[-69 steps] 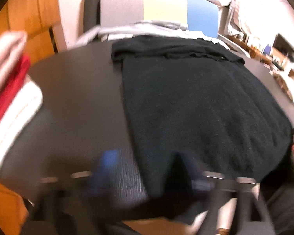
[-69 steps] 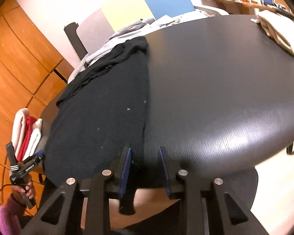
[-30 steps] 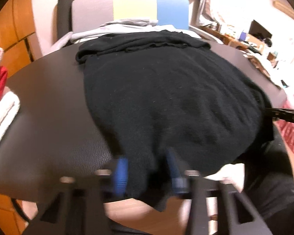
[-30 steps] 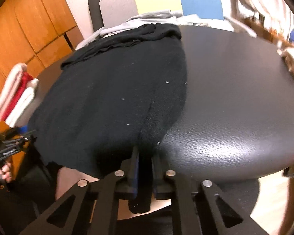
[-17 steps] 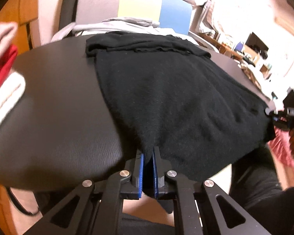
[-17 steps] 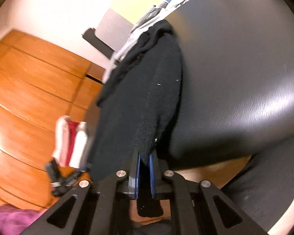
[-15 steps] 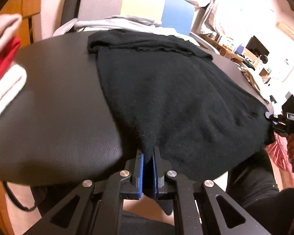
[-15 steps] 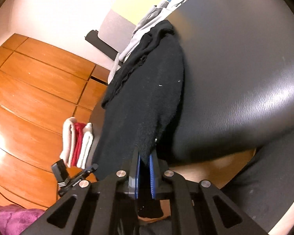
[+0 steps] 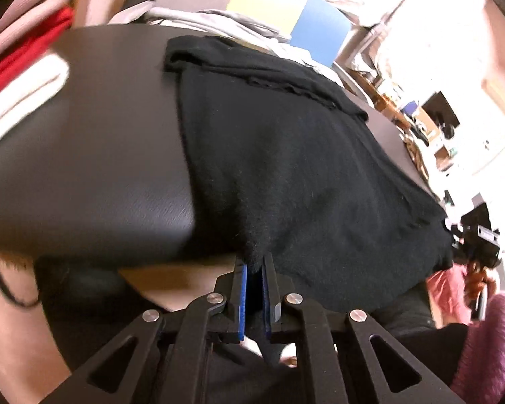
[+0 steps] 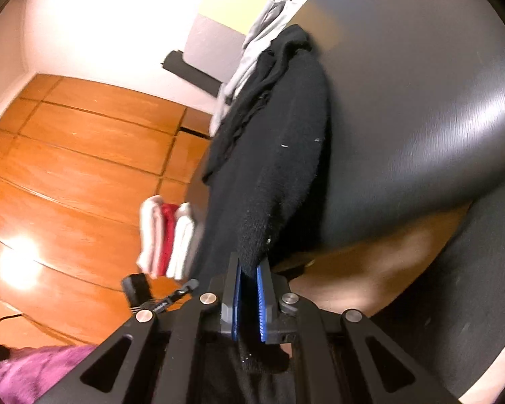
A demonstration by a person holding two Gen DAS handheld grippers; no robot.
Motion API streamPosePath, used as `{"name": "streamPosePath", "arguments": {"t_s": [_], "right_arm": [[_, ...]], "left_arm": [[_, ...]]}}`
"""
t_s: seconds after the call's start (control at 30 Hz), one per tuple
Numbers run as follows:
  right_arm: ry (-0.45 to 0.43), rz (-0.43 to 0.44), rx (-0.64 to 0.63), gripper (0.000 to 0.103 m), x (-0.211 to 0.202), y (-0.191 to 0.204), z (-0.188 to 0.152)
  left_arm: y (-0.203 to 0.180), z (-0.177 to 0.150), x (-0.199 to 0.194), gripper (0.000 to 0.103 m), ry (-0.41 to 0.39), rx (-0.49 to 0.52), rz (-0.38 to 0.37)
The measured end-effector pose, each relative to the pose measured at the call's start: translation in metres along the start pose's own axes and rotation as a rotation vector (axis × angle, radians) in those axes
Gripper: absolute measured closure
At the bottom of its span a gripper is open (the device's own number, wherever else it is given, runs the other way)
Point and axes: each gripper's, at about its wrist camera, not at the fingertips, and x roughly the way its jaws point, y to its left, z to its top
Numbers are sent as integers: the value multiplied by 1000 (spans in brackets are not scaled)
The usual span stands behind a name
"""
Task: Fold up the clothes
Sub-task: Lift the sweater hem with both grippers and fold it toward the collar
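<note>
Dark leathery table (image 9: 84,175) by wood panelling (image 10: 84,155); black garment (image 9: 303,168) spread across it, near hem pinched by left gripper (image 9: 255,269) and right gripper (image 10: 249,274); far room overexposed, blurry.

The left gripper (image 9: 254,266), black with blue-padded fingers (image 9: 241,299), is clamped tight, black knit cloth (image 9: 286,175) pinched between them. The matching right gripper (image 10: 249,271) is clamped likewise.

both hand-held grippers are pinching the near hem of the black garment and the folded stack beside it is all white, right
Not quite. The folded stack has a red piece between white ones, as the right wrist view shows. Both hand-held grippers, left and right, are indeed pinching the black garment.
</note>
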Motion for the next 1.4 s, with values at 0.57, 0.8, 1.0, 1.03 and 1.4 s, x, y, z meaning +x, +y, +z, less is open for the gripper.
{"name": "streamPosePath", "arguments": {"t_s": [0.57, 0.8, 1.0, 1.03, 1.4], "right_arm": [[-139, 274, 19, 96, 81, 53, 186], [-173, 171, 148, 96, 126, 17, 259], [-167, 19, 267, 93, 162, -39, 287], [-158, -17, 277, 91, 168, -46, 290], [51, -11, 240, 65, 186, -33, 295]], "left_arm": [[31, 178, 37, 96, -120, -41, -43], [62, 249, 83, 96, -79, -213, -72], [99, 271, 145, 96, 30, -368, -53], [102, 272, 148, 96, 35, -384, -68], [93, 275, 145, 33, 151, -463, -277]]}}
